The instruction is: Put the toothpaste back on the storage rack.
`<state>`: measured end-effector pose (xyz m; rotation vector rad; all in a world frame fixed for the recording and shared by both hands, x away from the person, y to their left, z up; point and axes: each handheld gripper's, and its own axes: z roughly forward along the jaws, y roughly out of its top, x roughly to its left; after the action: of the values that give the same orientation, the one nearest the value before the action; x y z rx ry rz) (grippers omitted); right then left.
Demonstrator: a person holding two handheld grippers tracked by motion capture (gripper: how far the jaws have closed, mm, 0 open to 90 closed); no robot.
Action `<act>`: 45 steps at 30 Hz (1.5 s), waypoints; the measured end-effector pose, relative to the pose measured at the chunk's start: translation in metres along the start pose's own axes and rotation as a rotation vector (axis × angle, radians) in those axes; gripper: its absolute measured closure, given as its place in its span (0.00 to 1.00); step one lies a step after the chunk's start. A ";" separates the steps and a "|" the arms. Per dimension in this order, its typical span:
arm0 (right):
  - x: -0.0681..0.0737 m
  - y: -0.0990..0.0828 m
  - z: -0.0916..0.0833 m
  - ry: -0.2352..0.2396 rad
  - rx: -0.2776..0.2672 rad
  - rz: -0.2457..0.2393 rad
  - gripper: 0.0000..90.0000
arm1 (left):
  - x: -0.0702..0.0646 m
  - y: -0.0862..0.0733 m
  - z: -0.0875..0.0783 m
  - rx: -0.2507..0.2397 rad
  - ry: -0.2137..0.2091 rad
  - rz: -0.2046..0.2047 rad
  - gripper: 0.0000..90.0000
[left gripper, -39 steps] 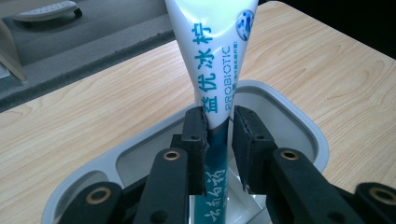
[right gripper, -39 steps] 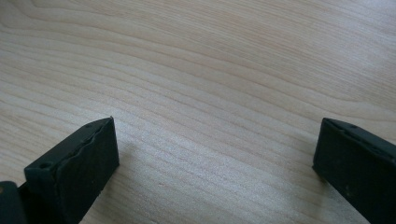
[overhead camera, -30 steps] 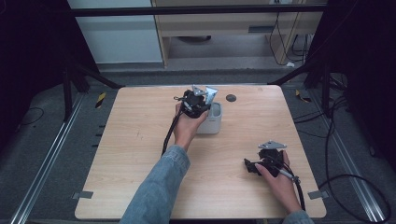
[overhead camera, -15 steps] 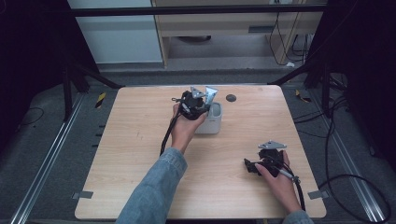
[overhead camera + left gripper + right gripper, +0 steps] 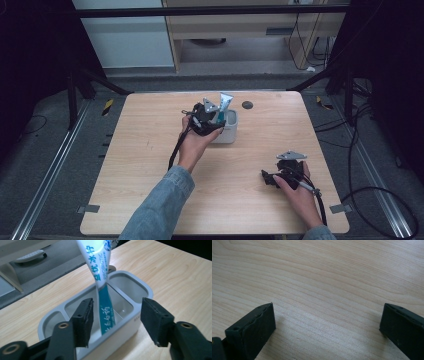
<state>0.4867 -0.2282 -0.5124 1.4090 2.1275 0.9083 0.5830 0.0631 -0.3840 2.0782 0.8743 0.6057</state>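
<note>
toothpaste tube [image 5: 103, 290] upright in holder [image 5: 140, 290]

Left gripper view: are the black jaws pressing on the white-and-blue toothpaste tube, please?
No, the toothpaste tube stands free in the holder, between parted jaws.

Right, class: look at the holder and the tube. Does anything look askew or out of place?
The toothpaste tube stands in the middle compartment of the white holder, tilted, not upright, its flat end high above the rim. The left tool has just been opening; the tube is between its pads, untouched. Nothing looks spilled or damaged.
</note>
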 end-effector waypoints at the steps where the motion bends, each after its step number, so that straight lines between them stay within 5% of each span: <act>1: 0.000 0.000 0.000 0.000 -0.001 -0.002 0.00 | -0.001 -0.001 -0.002 0.003 -0.004 0.006 0.46; 8: 0.000 0.000 0.000 0.002 -0.001 -0.006 0.00 | -0.009 -0.004 -0.011 0.014 -0.045 0.030 0.28; 17: 0.000 0.000 0.000 0.004 0.000 -0.002 0.00 | -0.015 -0.014 -0.023 0.038 -0.085 0.010 0.11; 28: 0.000 0.000 0.000 0.004 0.000 -0.003 0.00 | -0.018 -0.032 -0.045 0.053 -0.097 0.021 0.08; 45: 0.000 0.000 0.000 0.004 0.000 0.000 0.00 | 0.008 -0.089 -0.049 0.090 -0.091 -0.016 0.08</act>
<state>0.4871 -0.2280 -0.5123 1.4079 2.1307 0.9112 0.5217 0.1330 -0.4265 2.1598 0.8786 0.4670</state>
